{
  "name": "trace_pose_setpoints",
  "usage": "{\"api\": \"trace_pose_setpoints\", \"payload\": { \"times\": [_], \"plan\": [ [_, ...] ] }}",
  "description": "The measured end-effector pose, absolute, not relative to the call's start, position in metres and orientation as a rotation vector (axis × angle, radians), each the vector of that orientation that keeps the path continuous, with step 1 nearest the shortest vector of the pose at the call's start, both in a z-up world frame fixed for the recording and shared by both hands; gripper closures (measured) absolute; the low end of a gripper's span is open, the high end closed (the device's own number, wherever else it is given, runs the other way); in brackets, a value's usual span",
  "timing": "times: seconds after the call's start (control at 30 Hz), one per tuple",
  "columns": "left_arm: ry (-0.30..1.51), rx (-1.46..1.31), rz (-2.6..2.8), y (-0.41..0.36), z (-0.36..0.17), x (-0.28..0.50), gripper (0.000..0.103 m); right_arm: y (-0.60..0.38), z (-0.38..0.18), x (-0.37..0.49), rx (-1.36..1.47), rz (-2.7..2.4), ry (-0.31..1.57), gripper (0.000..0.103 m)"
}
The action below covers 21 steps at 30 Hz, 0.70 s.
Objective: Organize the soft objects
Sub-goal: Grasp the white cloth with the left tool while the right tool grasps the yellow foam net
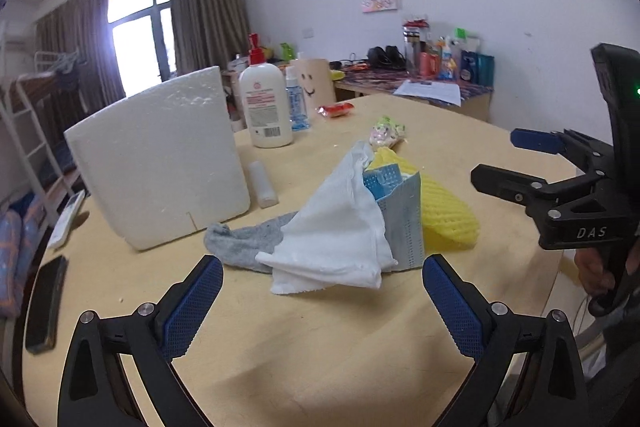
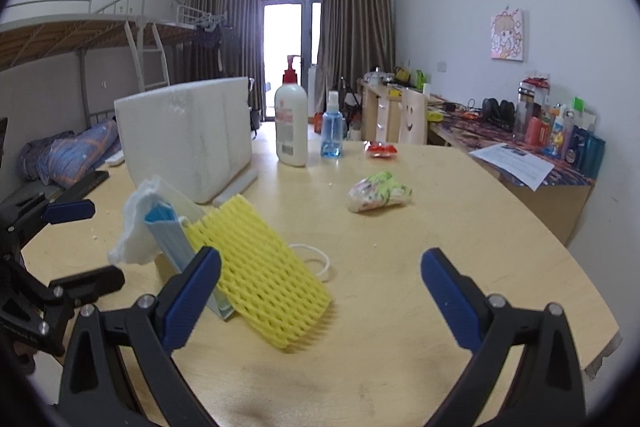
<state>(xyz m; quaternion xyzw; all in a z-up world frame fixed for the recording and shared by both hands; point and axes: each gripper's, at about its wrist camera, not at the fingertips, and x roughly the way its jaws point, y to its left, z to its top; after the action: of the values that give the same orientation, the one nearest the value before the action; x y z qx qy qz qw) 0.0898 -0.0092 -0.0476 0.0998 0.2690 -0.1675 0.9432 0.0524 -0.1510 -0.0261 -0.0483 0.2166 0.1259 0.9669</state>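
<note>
**Soft pile ahead of both jaws, nothing held**

I see my left gripper [image 1: 322,307] spread wide, empty, the white cloth [image 1: 336,239] just beyond its fingertips mid-table [image 1: 320,367]. My right gripper [image 2: 320,303] is likewise apart; the yellow foam net [image 2: 260,267] lies beside its left finger.

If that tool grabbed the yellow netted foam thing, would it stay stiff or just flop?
Probably flop. The yellow foam net already curves and sags over the face mask under it, so it looks bendy. Its open mesh suggests it is very light and would squash between the open right tool's pads. Ribbed foam is unlikely to slip.
</note>
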Motion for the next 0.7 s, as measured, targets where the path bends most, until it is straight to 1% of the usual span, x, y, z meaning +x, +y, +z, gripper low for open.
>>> {"api": "trace_pose_setpoints", "payload": {
  "times": [0.07,0.17,0.23,0.3,0.33,0.4,0.43,0.6,0.63,0.67,0.7],
  "plan": [
    [0.559,0.197,-0.346,-0.009,-0.050,0.096,0.004,-0.151,-0.029,0.056,-0.099,0.253,0.455,0.002],
    [0.580,0.213,-0.355,-0.010,-0.055,0.106,0.015,-0.150,-0.032,0.065,-0.087,0.255,0.491,0.002],
    [0.588,0.218,-0.355,-0.010,-0.056,0.110,0.019,-0.148,-0.034,0.069,-0.085,0.260,0.512,0.002],
    [0.608,0.196,-0.378,-0.008,-0.056,0.114,0.028,-0.145,-0.033,0.071,-0.093,0.265,0.514,0.002],
    [0.612,0.179,-0.388,-0.006,-0.055,0.116,0.029,-0.144,-0.033,0.072,-0.098,0.264,0.515,0.002],
    [0.609,0.173,-0.383,-0.005,-0.052,0.119,0.038,-0.144,-0.034,0.075,-0.102,0.265,0.522,0.002],
    [0.606,0.173,-0.389,-0.005,-0.051,0.120,0.040,-0.143,-0.034,0.076,-0.103,0.266,0.529,0.002],
    [0.634,0.165,-0.430,-0.008,-0.053,0.127,0.065,-0.140,-0.037,0.082,-0.121,0.260,0.553,0.002],
    [0.646,0.167,-0.435,-0.009,-0.055,0.129,0.068,-0.141,-0.037,0.083,-0.122,0.258,0.557,0.002],
    [0.657,0.163,-0.440,-0.008,-0.056,0.130,0.076,-0.140,-0.038,0.084,-0.122,0.257,0.559,0.002],
    [0.663,0.159,-0.446,-0.007,-0.057,0.131,0.081,-0.140,-0.038,0.085,-0.122,0.256,0.563,0.002]
  ]
}}
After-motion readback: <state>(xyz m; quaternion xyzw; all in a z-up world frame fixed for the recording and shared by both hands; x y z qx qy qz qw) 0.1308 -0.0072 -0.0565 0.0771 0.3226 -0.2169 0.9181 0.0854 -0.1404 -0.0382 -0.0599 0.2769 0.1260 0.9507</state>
